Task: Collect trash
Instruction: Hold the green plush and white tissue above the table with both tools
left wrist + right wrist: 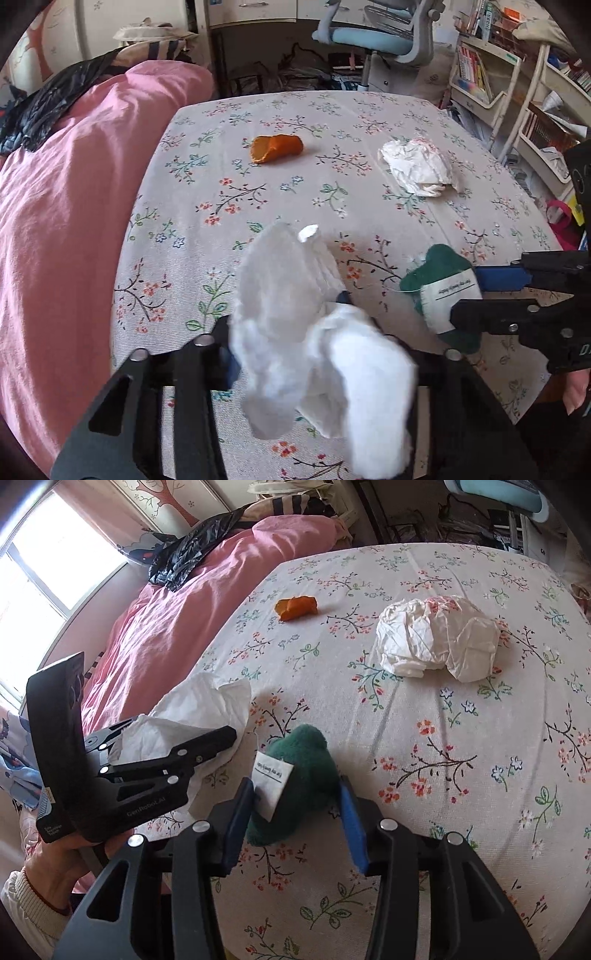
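Floral-print tablecloth table, pink-quilted bed beside it, bright window, blue desk chair, cream bookshelves.

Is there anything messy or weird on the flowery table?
Yes. Trash lies loose on the table: a crumpled paper wad and an orange peel. The right tongs hold a green fuzzy thing with a white tag, the left tongs a white tissue.

White tissue blurred, hiding left tool pads; chair cut off.
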Motion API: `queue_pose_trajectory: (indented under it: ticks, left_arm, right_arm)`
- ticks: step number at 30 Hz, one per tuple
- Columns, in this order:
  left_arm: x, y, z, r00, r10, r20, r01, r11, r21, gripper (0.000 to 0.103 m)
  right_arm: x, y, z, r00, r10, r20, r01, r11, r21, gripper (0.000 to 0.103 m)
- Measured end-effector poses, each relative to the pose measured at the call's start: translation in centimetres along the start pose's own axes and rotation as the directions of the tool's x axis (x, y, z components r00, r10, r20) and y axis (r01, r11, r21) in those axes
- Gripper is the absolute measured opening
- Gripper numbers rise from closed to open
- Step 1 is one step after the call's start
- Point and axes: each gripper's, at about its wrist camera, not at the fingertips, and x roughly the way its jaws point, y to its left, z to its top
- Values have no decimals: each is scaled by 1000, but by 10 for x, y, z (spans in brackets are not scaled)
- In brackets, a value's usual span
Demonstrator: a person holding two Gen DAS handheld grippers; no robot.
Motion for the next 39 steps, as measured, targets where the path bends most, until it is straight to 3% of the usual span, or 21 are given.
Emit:
queue_pose_trajectory:
  ticks: [2, 3, 11, 15, 23, 39]
  left_arm:
    - [-3, 1, 2, 999, -46, -12, 46, 998, -34, 9]
    - [-6, 1, 3, 999, -54, -2, 54, 998, -42, 8]
    - [-46, 22, 17, 988, -63, 139, 93, 971, -218, 7]
    - [-56, 26, 18, 984, -49, 169, 95, 956, -276, 7]
    - [-62, 24, 14, 987, -18, 160, 62, 960, -273, 7]
    - [-72, 8, 11, 984, 47, 170, -15, 982, -186, 7]
  right_arm:
    - [0, 0, 0, 1000, 2, 1, -2, 1000, -3, 44]
    - [-1, -1, 0, 1000, 1, 1, -1, 1000, -4, 42]
    - [-14, -4, 5, 999, -3, 54, 2, 1000, 15, 39]
    - [-20, 2, 8, 997, -17, 79, 17, 1000, 9, 39]
    - [-23, -1, 6, 994, -58, 93, 56, 998, 24, 39]
    - [-24, -7, 0, 994, -58, 98, 53, 997, 59, 41]
